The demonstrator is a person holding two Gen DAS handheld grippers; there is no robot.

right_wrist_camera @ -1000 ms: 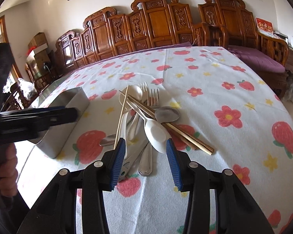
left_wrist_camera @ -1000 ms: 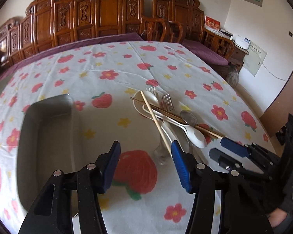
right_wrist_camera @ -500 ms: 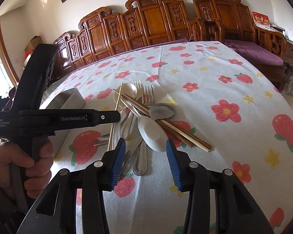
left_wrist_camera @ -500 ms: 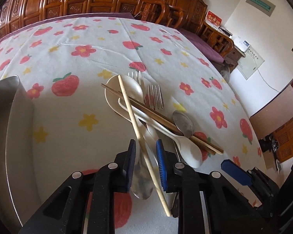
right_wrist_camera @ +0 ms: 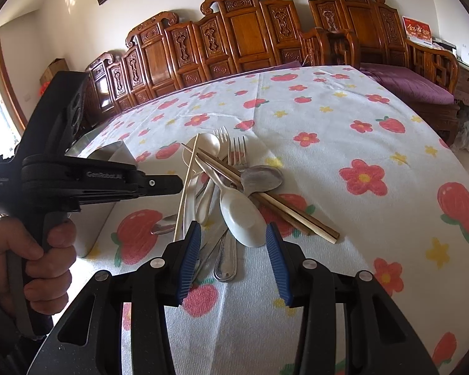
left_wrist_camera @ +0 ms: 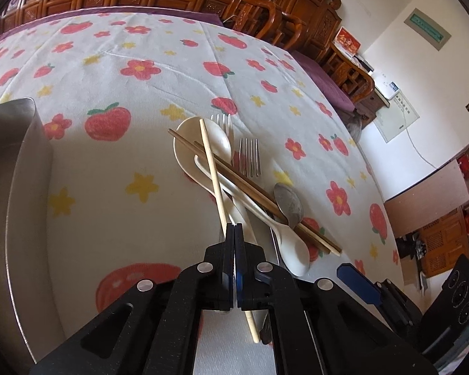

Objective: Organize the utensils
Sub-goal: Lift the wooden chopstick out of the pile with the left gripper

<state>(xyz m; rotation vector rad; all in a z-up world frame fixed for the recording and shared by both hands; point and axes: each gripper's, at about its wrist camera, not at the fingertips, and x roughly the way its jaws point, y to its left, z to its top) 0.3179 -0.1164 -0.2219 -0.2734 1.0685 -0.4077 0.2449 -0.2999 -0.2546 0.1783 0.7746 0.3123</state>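
On the flowered tablecloth (left_wrist_camera: 134,47) — left gripper's (left_wrist_camera: 234,228) jaws clamp a pale chopstick (left_wrist_camera: 212,168).

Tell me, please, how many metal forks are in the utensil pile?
2. One silver metal fork lies beside the white spoon bowl at the pile's far end; the other fork lies just right of it. More may be hidden underneath.

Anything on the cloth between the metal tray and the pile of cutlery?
No. In the left wrist view, only bare flowered cloth lies between the metal tray and the cutlery pile.
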